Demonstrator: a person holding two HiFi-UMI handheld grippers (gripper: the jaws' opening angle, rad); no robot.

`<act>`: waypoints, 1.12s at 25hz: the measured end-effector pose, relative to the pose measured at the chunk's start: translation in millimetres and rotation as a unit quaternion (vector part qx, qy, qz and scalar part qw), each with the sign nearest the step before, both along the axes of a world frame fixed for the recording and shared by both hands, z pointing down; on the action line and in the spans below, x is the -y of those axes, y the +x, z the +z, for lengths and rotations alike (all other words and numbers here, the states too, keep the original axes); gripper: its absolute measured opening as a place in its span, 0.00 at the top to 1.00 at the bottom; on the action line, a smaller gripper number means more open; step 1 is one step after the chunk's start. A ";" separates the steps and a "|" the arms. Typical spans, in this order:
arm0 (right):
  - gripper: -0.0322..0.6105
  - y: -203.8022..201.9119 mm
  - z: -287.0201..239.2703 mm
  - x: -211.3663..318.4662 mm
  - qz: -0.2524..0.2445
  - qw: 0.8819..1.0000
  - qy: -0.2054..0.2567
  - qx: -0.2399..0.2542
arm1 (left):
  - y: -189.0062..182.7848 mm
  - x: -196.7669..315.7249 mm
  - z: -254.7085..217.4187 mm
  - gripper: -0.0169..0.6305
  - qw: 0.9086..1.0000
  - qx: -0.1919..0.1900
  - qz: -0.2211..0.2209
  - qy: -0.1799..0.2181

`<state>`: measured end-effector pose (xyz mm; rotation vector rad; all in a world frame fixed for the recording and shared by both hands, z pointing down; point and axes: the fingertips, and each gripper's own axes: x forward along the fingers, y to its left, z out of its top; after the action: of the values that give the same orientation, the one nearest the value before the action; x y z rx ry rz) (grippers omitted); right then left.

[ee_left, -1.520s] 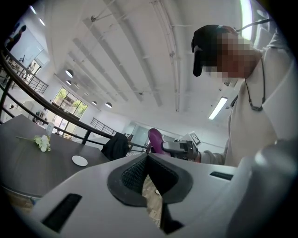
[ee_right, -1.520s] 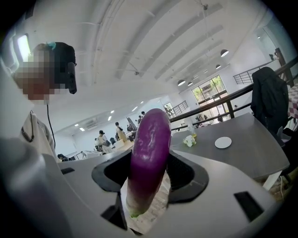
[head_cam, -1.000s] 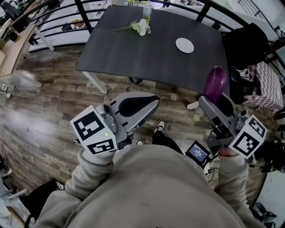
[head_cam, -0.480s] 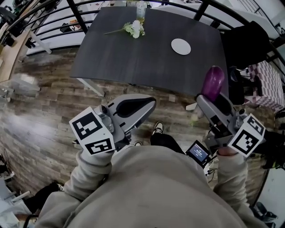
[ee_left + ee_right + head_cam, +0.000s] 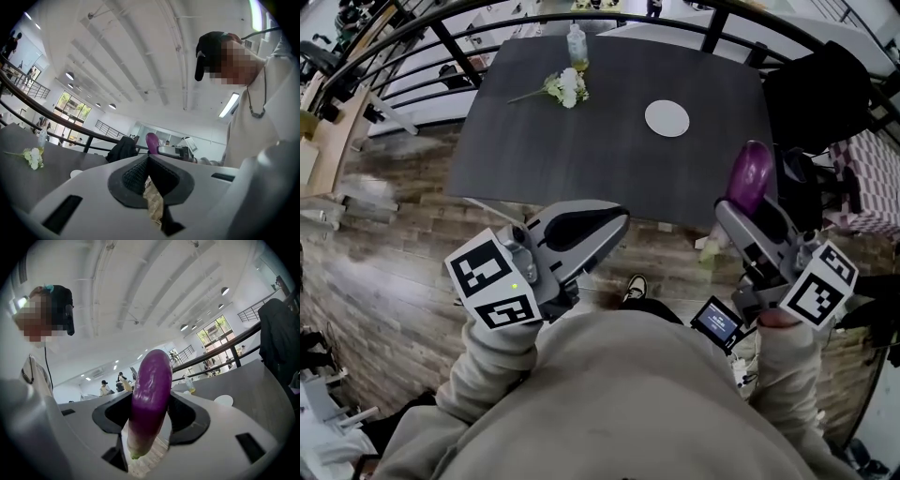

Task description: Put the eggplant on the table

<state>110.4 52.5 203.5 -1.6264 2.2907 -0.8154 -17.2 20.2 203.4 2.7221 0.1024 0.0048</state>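
The bench (image 5: pixel 581 150) has drawn nearer in the head view, so the approach is nearly done. The right gripper (image 5: pixel 741 204) pinches the eggplant (image 5: pixel 751 174) upright by the bench's near right corner; the left gripper (image 5: pixel 619 219) is pressed together, empty

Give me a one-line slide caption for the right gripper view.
Right gripper shut on a purple eggplant, with the dark table and its white plate ahead.
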 end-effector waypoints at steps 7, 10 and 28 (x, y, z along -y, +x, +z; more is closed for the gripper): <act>0.58 80.9 19.5 6.0 0.020 0.999 0.004 0.028 | 74.1 23.7 1.7 0.97 1.000 0.020 -0.005 0.002; 0.58 102.6 29.0 4.6 0.030 0.999 -0.001 0.028 | 88.4 28.1 6.1 0.97 1.000 0.027 -0.006 0.001; 0.58 152.4 43.4 28.6 0.084 0.996 0.000 0.012 | 157.6 71.4 15.6 0.97 0.998 0.006 0.059 0.012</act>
<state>262.9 23.9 246.9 -1.7693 2.1038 -0.7906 140.4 -51.2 219.0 2.7352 0.2611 0.0554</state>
